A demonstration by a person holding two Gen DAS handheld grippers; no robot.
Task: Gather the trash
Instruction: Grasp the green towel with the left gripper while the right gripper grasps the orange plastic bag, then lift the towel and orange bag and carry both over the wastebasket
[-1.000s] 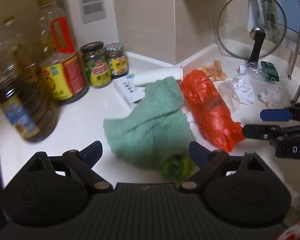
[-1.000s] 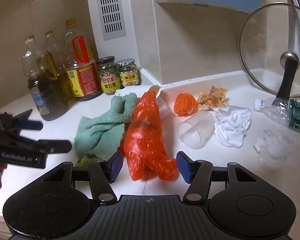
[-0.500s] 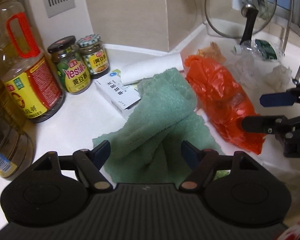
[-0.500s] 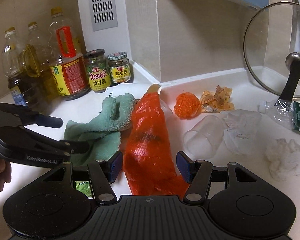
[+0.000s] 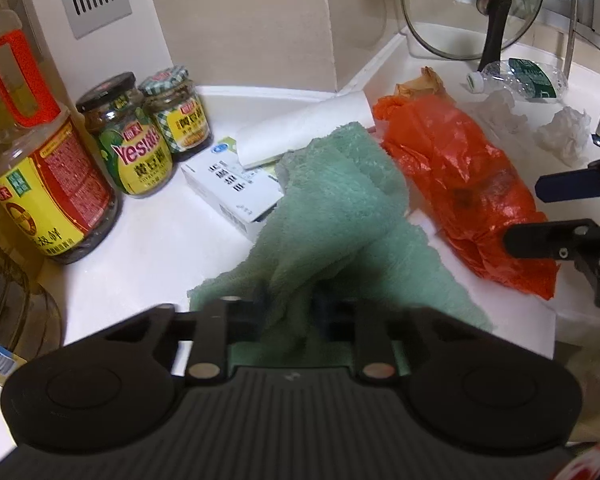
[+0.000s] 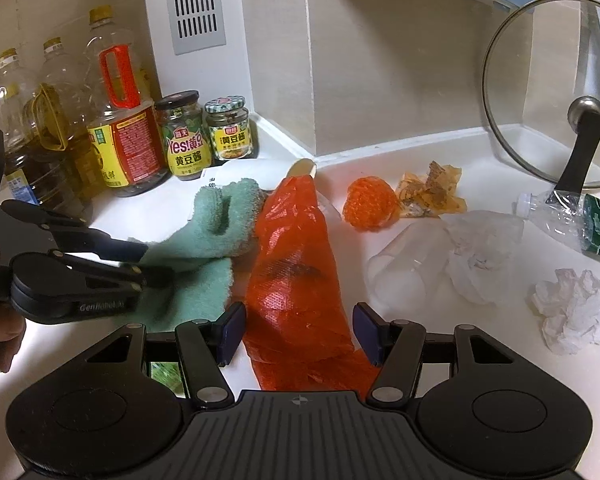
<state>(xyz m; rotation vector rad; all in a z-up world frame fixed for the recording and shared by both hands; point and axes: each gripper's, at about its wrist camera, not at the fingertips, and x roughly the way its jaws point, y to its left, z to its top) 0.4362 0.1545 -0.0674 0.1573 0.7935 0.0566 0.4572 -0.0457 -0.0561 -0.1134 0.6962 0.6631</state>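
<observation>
Now left gripper point(image 5: 290, 304) jaws, wide earlier, have just closed pinching the green towel point(image 5: 340, 216)

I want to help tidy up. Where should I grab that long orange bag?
Probably pinch the orange bag across its flat near end, coming from the front. It lies lengthwise, pointing away, and the right gripper already has open fingers on either side there.
</observation>
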